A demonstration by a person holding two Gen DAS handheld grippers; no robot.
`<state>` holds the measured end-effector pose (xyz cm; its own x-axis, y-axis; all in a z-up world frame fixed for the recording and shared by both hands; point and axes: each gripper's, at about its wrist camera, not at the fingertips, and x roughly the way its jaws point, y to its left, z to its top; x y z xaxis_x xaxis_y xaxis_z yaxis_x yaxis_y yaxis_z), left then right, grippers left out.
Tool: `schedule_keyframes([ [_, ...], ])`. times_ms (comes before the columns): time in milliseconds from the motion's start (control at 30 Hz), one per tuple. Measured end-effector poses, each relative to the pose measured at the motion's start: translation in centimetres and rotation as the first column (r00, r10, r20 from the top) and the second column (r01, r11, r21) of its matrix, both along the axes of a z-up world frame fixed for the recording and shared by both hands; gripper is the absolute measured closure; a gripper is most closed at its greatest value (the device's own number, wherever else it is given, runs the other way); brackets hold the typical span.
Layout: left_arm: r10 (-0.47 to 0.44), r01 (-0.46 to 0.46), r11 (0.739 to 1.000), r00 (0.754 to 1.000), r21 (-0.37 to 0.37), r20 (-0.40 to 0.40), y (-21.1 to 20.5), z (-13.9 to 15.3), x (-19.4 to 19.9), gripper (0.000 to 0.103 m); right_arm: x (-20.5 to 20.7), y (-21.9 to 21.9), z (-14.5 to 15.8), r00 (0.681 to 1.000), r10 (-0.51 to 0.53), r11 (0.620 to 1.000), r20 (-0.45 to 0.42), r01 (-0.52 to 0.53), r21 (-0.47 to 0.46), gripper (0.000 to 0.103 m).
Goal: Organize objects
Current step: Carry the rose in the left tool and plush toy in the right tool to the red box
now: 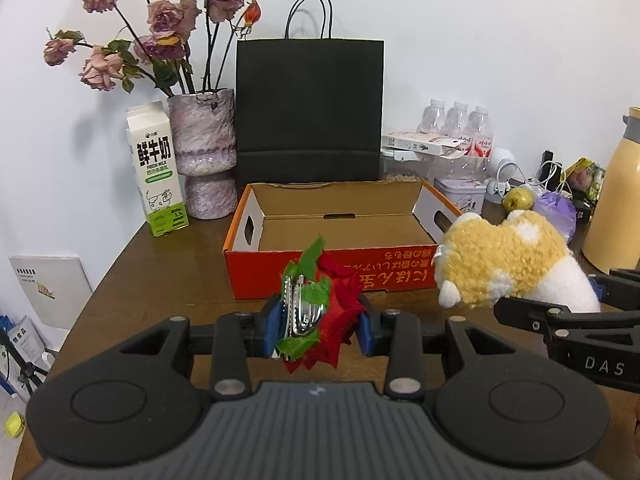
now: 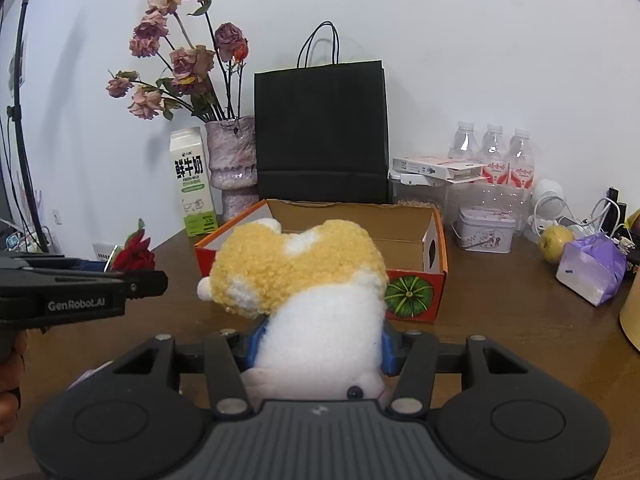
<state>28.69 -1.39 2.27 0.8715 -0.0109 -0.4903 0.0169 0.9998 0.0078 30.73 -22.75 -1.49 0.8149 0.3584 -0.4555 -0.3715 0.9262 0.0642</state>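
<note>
Red rose clip (image 1: 320,312) upright in left gripper (image 1: 318,330).

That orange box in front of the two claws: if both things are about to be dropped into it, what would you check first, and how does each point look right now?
1. Orange box open and bare inside: ok.
2. Left gripper clamped on the red flower clip: ok.
3. Right gripper clamped on the plush toy: ok.
4. Both items in front of the box, not yet over it: not ok.
5. Grippers apart from each other: ok.
6. Firmness of the grip on the soft plush: cannot tell.
</note>
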Motion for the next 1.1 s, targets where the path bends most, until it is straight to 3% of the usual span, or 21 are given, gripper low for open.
schedule_keyframes([
  [567,0.015,-0.015,1.000,0.999,0.001,-0.030,-0.4,1.3,6.1,0.066,6.0,1.2,1.4,1.000,-0.015,1.000,-0.022,0.014,-0.018,0.052],
  [1100,0.104,-0.100,0.993,0.992,0.055,-0.077,-1.2,2.8,15.6,0.066,15.8,1.8,2.6,0.991,-0.061,0.998,-0.116,0.058,-0.031,0.052],
])
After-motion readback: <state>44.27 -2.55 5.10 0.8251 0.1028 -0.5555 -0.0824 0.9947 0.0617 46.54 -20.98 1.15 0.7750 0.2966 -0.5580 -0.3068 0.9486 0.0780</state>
